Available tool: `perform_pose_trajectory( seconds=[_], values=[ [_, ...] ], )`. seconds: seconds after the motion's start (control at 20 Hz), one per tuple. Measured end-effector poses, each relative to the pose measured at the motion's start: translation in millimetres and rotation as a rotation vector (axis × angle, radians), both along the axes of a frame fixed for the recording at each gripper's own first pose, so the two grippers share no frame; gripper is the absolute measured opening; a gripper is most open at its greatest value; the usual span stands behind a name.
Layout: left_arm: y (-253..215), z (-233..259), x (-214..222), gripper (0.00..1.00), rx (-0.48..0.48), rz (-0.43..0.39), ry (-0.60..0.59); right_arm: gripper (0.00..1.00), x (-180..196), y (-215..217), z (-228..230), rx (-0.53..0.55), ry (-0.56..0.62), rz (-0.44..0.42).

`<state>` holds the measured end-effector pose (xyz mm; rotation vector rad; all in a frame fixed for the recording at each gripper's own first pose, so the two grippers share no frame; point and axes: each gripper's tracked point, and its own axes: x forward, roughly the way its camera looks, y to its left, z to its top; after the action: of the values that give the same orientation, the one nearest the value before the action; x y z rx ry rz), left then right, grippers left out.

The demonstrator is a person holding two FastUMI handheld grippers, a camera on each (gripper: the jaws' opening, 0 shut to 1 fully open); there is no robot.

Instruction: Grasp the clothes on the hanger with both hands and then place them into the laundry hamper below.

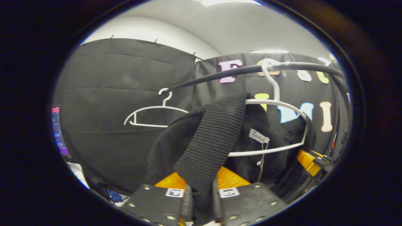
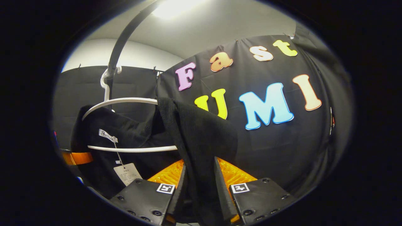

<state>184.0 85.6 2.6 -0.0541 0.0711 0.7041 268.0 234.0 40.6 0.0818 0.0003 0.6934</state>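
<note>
The left gripper [image 1: 201, 201], as seen in the left gripper view, was formed of two flat dark plates studded with round screw heads, each plate marked near its inner top corner with a small square black-and-white tag, and ribbed surfaces were mounted behind the plates. The same construction was shown for the right gripper [image 2: 201, 191] in the right gripper view: dark plates, dark screws along the lower edges, and one square tag on each side of the central gap.
</note>
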Motion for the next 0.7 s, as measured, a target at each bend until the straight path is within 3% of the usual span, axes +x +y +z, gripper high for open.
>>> perform_pose_trajectory(
  seconds=[0.05,0.1,0.15,0.2,0.25,0.35,0.5,0.7],
  values=[
    [-6.8,2.6,2.2,0.13,-0.013,-0.038,-0.012,0.50,0.3,-1.3,-3.4,-0.009,0.010,0.014],
    [-12.0,3.1,6.5,0.09,-0.015,-0.055,-0.024,0.46,-0.7,-15.2,2.6,-0.004,0.013,-0.015],
    [-10.7,2.7,2.0,0.13,-0.006,-0.040,-0.030,0.25,15.2,-13.5,-4.3,0.020,0.018,-0.023],
    [-14.3,3.3,0.3,0.02,-0.023,-0.084,-0.035,0.05,9.6,-9.3,-1.3,0.024,0.035,-0.003],
    [-19.6,3.1,-2.3,0.02,-0.029,-0.108,-0.026,0.09,6.1,-4.5,-1.8,0.018,0.039,0.025],
    [-20.9,10.7,-6.0,0.01,-0.031,-0.133,-0.055,0.00,7.1,-7.9,4.3,0.067,0.037,0.036],
    [-21.4,11.1,-15.0,0.01,-0.098,-0.148,-0.098,0.04,12.7,-15.0,11.9,0.080,0.018,0.008],
    [-16.7,21.2,-23.4,0.03,-0.073,-0.152,-0.097,0.00,10.5,-21.6,18.9,0.115,0.043,-0.008]
  ],
)
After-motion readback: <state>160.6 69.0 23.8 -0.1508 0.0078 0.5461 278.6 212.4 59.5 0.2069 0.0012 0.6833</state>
